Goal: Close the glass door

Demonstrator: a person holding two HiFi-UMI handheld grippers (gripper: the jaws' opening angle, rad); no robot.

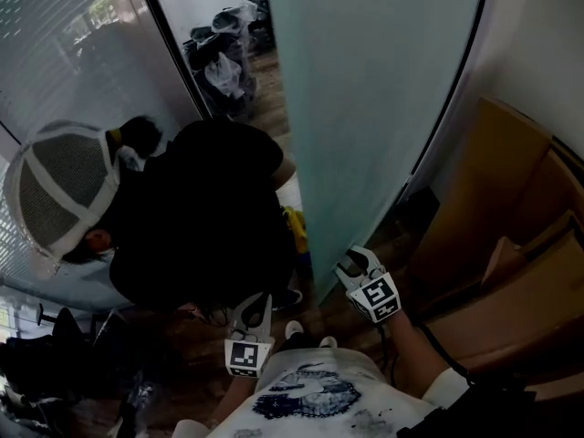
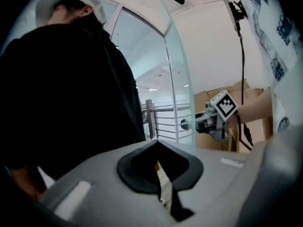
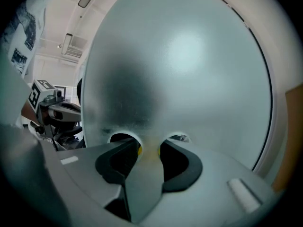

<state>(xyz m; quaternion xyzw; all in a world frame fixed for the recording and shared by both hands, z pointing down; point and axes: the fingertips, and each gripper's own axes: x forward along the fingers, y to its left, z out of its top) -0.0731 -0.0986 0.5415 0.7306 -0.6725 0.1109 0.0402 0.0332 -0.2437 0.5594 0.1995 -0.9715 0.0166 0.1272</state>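
Right tool [image 1: 354, 263] open-jawed, nothing clamped between. Tips right up at the face of the glass door [image 1: 374, 89], near its free edge. Cannot tell whether touching or just short of it. Frosted pane dead ahead of right tool, filling nearly all of the right gripper view. Door part-way open, with the gap off to the left of right tool. Wooden floor [image 1: 269, 94] and dark clutter [image 1: 224, 53] visible through the gap, black doorframe post [image 1: 172, 44] on its far side.

Left tool [image 1: 252, 304] lower than right tool and to its left, well apart from the door. Jaws closed down to a thin slit, nothing gripped.

Very near, ahead and left of left tool: person in black top [image 1: 201, 217] and white mesh cap [image 1: 64, 185]. In the left gripper view, right tool ahead and to the right, up at the door's edge, with metal railing [image 2: 163, 119] far beyond the opening.

Cardboard boxes [image 1: 511, 235] near, to the right of right tool. Striped glass wall [image 1: 55, 44] past the person, far left of left tool. Small yellow item [image 1: 294, 226] low by the door's foot, ahead of left tool, too unclear to name. Holder's printed white shirt [image 1: 310, 395] just behind both tools.
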